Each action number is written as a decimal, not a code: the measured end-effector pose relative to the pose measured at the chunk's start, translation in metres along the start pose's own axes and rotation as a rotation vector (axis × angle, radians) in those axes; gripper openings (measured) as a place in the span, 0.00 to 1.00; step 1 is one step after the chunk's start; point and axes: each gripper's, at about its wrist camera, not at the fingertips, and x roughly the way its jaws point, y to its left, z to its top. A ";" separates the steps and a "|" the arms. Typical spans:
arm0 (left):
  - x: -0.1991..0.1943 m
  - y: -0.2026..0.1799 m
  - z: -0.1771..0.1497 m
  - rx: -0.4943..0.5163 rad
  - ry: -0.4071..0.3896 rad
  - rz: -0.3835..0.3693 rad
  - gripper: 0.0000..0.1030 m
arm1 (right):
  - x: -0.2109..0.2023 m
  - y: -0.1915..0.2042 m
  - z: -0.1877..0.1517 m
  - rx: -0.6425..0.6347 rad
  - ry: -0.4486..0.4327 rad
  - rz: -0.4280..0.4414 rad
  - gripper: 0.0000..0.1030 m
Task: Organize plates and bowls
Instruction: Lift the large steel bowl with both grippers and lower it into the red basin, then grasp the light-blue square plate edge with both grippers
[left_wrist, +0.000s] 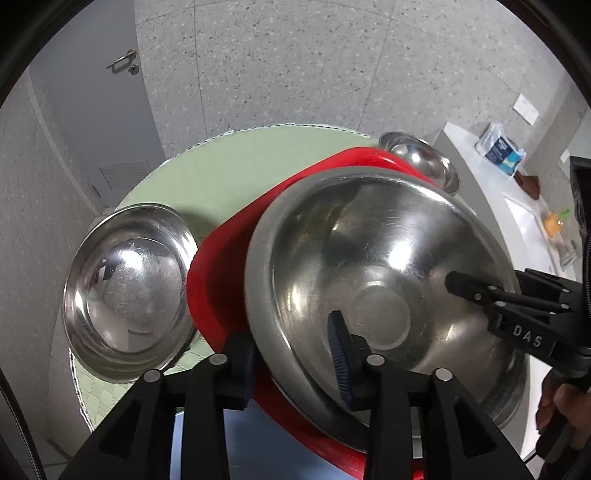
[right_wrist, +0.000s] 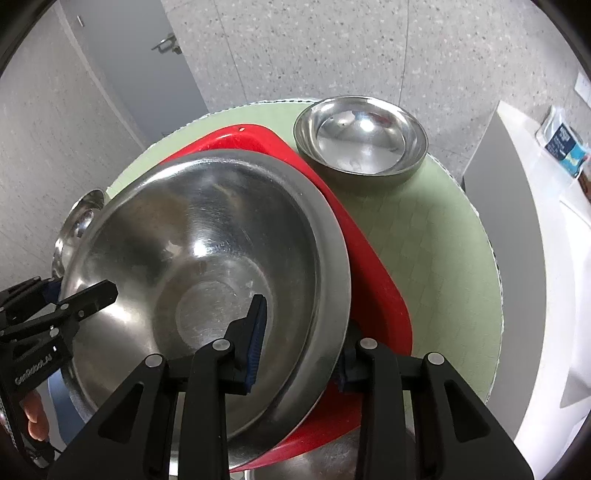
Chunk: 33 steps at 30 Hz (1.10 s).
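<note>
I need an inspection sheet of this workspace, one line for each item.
Surface: round table with green mat.
Job's things: large steel bowl lies on red tray; small steel bowl stands on the mat at the far right; shallow steel plate lies at the left.
Clutter: nothing seen on the mat.
Grippers: left tool straddles the large bowl's rim, one finger inside, one outside; right tool does the same on the opposite rim. Contact cannot be judged.
Cables: nothing clearly seen.
Surroundings: grey door, speckled wall, white counter with blue packet.

Silver steel bowl (left_wrist: 384, 280) on red tray (left_wrist: 221, 277), pale-green checked mat (left_wrist: 229, 170).
</note>
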 end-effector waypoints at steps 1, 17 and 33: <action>0.000 -0.001 -0.001 -0.002 -0.003 -0.002 0.34 | 0.000 0.002 0.000 -0.003 -0.001 0.004 0.39; -0.053 0.007 -0.040 0.007 -0.145 -0.048 0.87 | -0.048 0.019 -0.030 0.036 -0.116 0.012 0.78; -0.153 0.103 -0.177 -0.142 -0.284 0.101 0.98 | -0.112 0.092 -0.117 0.111 -0.318 0.025 0.85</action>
